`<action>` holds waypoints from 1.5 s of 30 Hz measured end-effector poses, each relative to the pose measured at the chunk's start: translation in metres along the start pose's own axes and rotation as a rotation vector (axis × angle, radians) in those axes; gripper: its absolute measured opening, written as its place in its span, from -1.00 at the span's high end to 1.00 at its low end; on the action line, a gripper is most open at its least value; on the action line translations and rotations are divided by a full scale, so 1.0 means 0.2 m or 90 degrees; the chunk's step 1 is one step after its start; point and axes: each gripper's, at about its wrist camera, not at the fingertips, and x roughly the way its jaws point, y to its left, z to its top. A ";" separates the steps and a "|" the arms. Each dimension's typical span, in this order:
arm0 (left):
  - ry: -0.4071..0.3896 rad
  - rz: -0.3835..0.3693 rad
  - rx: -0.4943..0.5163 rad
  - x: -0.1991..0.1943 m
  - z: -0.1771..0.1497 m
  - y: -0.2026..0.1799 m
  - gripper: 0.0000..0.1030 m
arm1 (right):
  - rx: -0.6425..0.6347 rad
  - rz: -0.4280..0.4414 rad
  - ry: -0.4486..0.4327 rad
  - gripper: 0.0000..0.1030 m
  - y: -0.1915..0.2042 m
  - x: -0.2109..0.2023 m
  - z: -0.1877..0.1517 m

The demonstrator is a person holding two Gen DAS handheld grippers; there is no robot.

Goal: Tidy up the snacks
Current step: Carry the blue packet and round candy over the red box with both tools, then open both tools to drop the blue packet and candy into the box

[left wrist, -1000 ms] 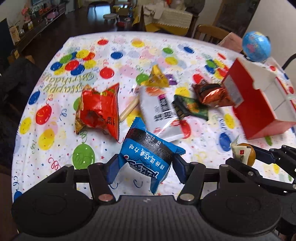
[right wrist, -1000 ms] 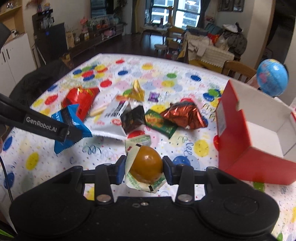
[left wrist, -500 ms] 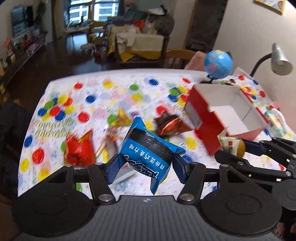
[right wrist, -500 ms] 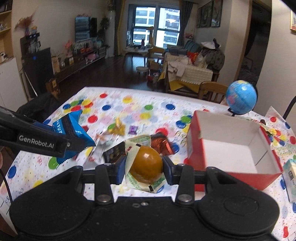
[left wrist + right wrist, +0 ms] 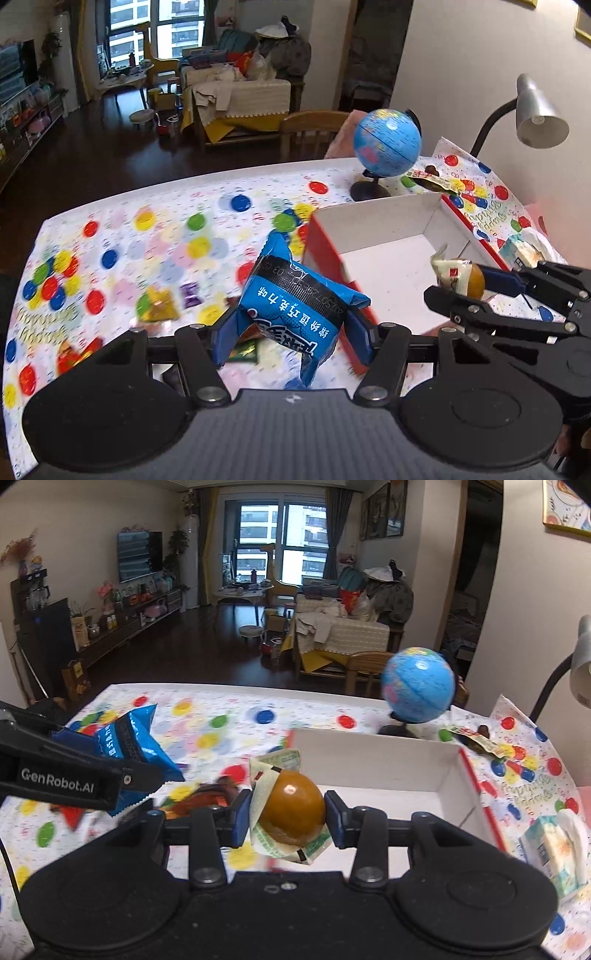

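Both claws have swung up and across since a second ago, off the scatter of snacks and toward the red box (image 5: 332,266), which now fills the right half of both views where before it sat off to the side. Left claw (image 5: 291,328) is pinching the blue snack packet (image 5: 295,302), pads pressed into its sides, packet puffed and standing up between them. Right claw (image 5: 288,812) is clamped on the wrapped brown egg-shaped snack (image 5: 291,805), wrapper crinkling out above and below.

Here's the relation that matters: the box opening lies ahead and to the right of the left claw, with the near red wall between the packet and the white floor of the box (image 5: 391,273). The right claw is the nearer one; in the left wrist view its snack (image 5: 461,277) already hangs over the box interior. The left packet looks not yet past the rim, so I'd judge it needs to travel further right and clear that wall.

Room to move: the box is bare inside, wide open on top, its long axis running away from the cameras. The globe (image 5: 417,683) stands just behind the far wall, and a tissue pack (image 5: 554,845) sits beside the right wall. The two claws are close together, so crowding each other over the opening is the thing to watch. Loose snacks lie blurred on the surface (image 5: 166,236) at lower left.
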 end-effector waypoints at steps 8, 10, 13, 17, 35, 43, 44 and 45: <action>0.018 0.004 0.025 0.24 0.13 -0.27 -0.19 | 0.008 -0.018 0.026 0.23 -0.33 0.17 -0.02; 0.026 0.003 0.033 0.31 0.15 -0.33 -0.19 | 0.014 -0.024 0.035 0.23 -0.40 0.21 -0.04; 0.040 0.010 0.049 0.42 0.17 -0.42 -0.19 | 0.026 -0.025 0.058 0.23 -0.50 0.29 -0.07; 0.064 0.020 0.069 0.56 0.18 -0.52 -0.19 | 0.036 -0.028 0.086 0.23 -0.60 0.38 -0.13; 0.149 0.063 0.123 0.89 0.11 -0.70 -0.20 | 0.035 -0.013 0.150 0.23 -0.71 0.54 -0.26; 0.163 0.055 0.099 0.91 0.09 -0.68 -0.25 | 0.033 -0.011 0.148 0.12 -0.73 0.54 -0.25; 0.160 0.051 0.094 0.91 0.09 -0.68 -0.25 | 0.035 -0.009 0.146 0.11 -0.74 0.53 -0.25; 0.159 0.046 0.090 0.90 0.09 -0.67 -0.25 | 0.035 -0.007 0.144 0.07 -0.74 0.52 -0.25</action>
